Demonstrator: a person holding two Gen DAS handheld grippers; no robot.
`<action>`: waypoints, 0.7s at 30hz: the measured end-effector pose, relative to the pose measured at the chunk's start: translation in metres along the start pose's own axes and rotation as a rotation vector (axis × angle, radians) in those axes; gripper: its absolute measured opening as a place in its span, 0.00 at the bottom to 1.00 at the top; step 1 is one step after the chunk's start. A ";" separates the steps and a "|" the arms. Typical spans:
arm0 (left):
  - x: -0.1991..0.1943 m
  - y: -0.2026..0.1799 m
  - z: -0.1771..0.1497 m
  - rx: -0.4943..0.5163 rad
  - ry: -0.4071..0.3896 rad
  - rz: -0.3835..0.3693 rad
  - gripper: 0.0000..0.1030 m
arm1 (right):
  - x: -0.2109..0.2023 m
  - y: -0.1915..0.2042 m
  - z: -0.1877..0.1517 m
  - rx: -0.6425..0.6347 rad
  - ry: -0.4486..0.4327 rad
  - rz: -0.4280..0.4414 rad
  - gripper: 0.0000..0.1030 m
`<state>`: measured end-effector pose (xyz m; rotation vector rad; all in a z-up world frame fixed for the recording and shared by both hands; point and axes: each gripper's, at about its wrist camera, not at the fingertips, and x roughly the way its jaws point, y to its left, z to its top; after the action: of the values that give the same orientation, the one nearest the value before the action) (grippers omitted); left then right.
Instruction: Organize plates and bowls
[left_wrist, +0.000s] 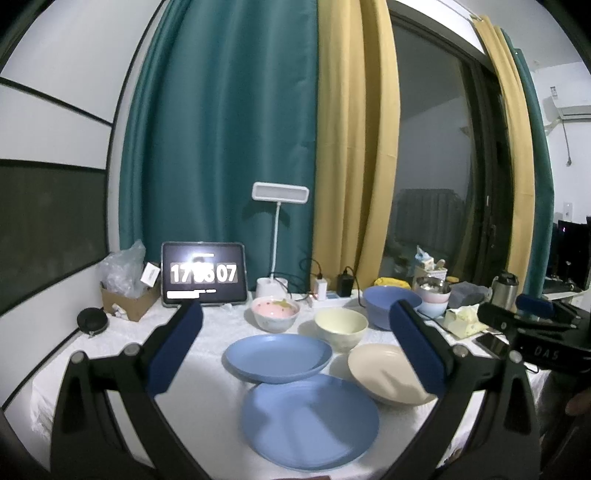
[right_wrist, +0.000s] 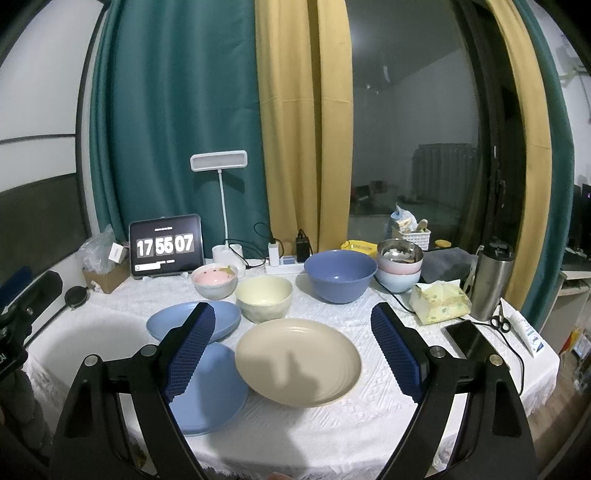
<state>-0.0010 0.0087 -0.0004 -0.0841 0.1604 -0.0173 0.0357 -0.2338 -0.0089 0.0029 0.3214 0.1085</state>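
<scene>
Beige plate (right_wrist: 297, 360) — between hand-held gripper (right_wrist: 293, 350) fingers

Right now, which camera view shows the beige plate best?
The right wrist view: the beige plate lies whole between the open fingers. In the left wrist view, the left gripper's right finger hides part of the plate.

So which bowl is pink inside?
The small bowl beside the clock tablet. The others are plain cream, plain blue, or stacked at the back.
</scene>
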 end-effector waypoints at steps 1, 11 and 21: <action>0.000 0.000 -0.001 0.000 0.000 0.002 0.99 | 0.000 -0.001 0.000 0.002 0.001 0.000 0.87; 0.000 -0.001 -0.001 0.001 -0.001 0.001 0.99 | 0.001 0.001 -0.003 0.001 0.005 0.000 0.87; 0.001 0.000 -0.001 0.001 0.000 0.002 0.99 | 0.002 0.000 -0.004 0.002 0.007 0.001 0.87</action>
<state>-0.0005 0.0081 -0.0018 -0.0830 0.1605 -0.0158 0.0363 -0.2338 -0.0131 0.0051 0.3287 0.1094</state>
